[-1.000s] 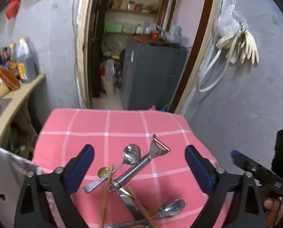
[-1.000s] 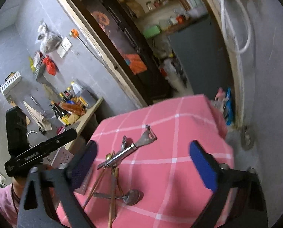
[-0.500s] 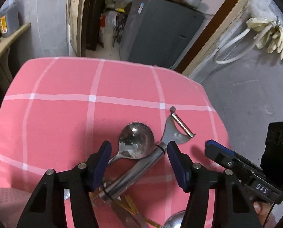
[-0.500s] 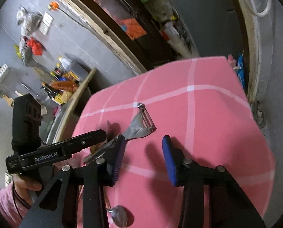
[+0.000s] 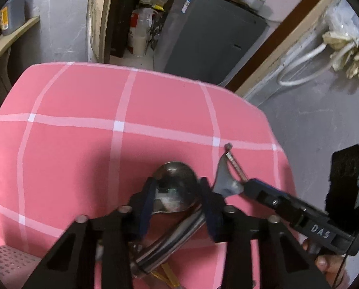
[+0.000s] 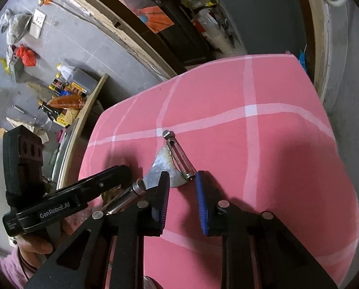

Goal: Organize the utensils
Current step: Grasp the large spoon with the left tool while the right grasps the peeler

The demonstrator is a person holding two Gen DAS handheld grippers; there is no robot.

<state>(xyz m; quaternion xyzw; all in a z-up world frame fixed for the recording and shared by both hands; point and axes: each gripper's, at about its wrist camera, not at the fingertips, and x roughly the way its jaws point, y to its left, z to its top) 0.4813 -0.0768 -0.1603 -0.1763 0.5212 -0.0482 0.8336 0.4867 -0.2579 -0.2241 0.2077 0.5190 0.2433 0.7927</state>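
You bring both grippers down on the utensil heap, w/ sorting barely begun as far as the views show: the left gripper (image 5: 177,195) is closing around the bowl of a steel spoon (image 5: 176,180), blue pads at either side of it, contact not clear; the right gripper (image 6: 180,192) is closing at the head of the peeler (image 6: 172,166), whose blade end sits just ahead of the pads, not yet pinched. Both utensils lie on the pink checked cloth of the desk (image 5: 83,96), the peeler's steel handle crossing under the spoon, w/ what look like chopsticks (image 5: 169,274) beneath. Judged from this, nothing is sorted yet: the pile is tangled & every piece is left to lift, separate & place. As for containers, a perforated pale tray (image 5: 6,257) shows at the left view's lower-left edge; its contents can't be made out. Bottles & packets crowd a side shelf (image 6: 92,96), apart from the job.
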